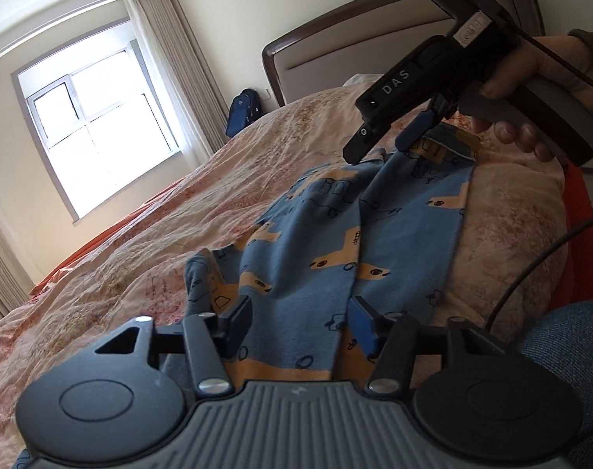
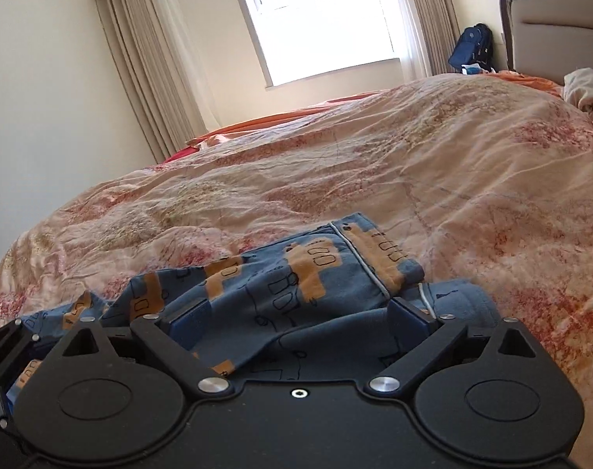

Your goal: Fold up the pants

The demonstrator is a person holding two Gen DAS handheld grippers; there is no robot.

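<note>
Lying rumpled on the quilt point(image 2: 374, 164) near the bed's near edge, the blue pants point(image 1: 316, 242) reach from the left gripper point(image 1: 300, 320) up to the right gripper point(image 1: 378, 144). Left jaws stand apart with cloth between them, pads not pressing. Right jaws also stand apart, straddling a bunched fold at the waistband; a hand point(image 1: 531, 90) holds that tool. Wide bare quilt stretches beyond the pants toward the window point(image 2: 319, 15). Headboard point(image 2: 558, 19) at far right; a cable point(image 1: 531, 265) trails nearby.
</note>
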